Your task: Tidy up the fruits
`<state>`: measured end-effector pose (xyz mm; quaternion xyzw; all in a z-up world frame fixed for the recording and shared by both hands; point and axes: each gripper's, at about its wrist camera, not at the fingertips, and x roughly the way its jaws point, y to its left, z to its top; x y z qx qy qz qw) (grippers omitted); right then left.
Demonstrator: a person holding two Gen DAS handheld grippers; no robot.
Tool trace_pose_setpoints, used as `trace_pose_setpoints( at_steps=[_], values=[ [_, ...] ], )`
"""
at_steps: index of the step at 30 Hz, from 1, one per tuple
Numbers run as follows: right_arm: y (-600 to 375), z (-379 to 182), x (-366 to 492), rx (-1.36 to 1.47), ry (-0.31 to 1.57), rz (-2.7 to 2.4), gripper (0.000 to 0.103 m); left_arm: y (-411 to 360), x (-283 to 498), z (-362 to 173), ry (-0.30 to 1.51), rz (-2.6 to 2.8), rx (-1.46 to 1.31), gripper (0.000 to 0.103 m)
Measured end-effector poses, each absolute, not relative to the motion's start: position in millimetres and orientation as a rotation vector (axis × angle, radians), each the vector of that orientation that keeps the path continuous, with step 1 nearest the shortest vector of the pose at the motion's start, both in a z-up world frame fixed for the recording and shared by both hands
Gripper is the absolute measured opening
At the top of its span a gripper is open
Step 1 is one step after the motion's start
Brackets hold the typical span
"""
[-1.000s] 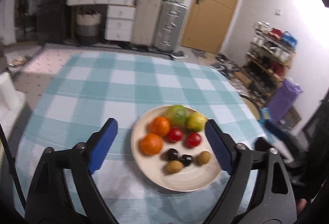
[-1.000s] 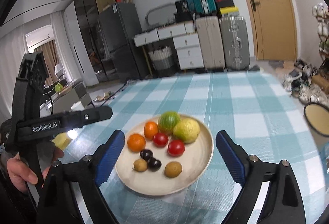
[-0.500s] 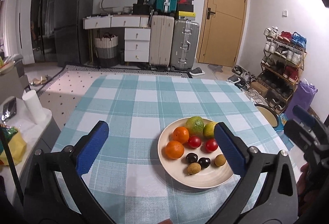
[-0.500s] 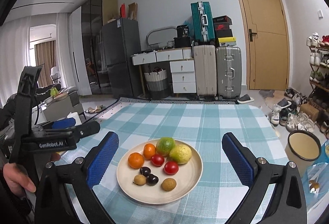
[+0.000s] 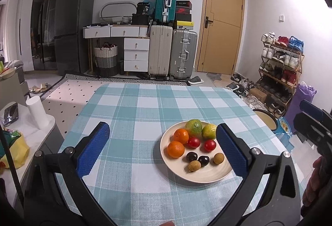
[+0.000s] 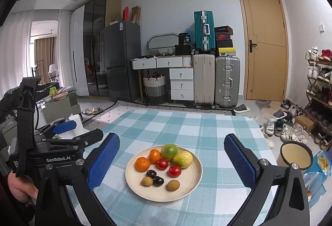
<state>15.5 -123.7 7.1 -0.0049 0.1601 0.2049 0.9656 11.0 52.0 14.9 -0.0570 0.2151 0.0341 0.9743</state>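
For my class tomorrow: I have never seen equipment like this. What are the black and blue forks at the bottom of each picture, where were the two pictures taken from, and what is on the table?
No robot here: a person holds a hand-held two-finger gripper in each hand, each with a wide-angle camera looking forward along its fingers. One picture comes from the left gripper, the other from the right gripper. The blue pads are the fingertips. Both grippers are open and hold nothing.

On the checked tablecloth stands a cream plate with two oranges, a green citrus fruit, a yellow-green one, two red tomato-like fruits, two dark cherry-like fruits and two small brown fruits.
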Motion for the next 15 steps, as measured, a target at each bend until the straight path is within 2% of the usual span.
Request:
trace_pose_setpoints(
  at_steps=[15],
  values=[
    [-127, -1, -11, -0.012, 0.260, 0.423, 0.103, 65, -19, 5, 0.316, 0.088, -0.126, 0.102]
  ],
)
